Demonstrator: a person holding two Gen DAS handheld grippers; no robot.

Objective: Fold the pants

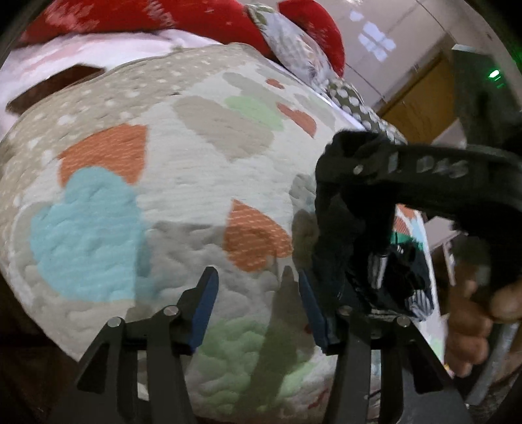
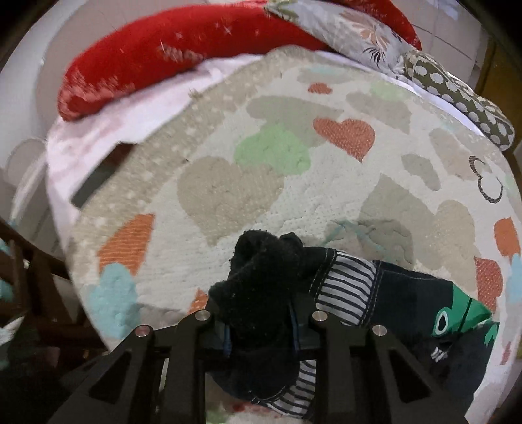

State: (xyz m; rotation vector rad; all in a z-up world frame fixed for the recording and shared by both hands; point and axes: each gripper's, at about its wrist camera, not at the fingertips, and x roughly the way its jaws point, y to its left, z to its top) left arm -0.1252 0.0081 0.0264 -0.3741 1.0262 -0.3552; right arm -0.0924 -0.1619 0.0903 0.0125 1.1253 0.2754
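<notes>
The pants are dark navy with striped white panels and a green frog patch. They lie bunched on the heart-patterned quilt. My right gripper is shut on a dark bunched end of the pants and lifts it. In the left wrist view the right gripper hangs at the right with the pants dangling from it. My left gripper is open and empty above the quilt, just left of the hanging pants.
Red pillows, a floral pillow and a dotted olive pillow lie along the far edge of the bed. A pink sheet shows under the quilt. A yellow door stands at the right.
</notes>
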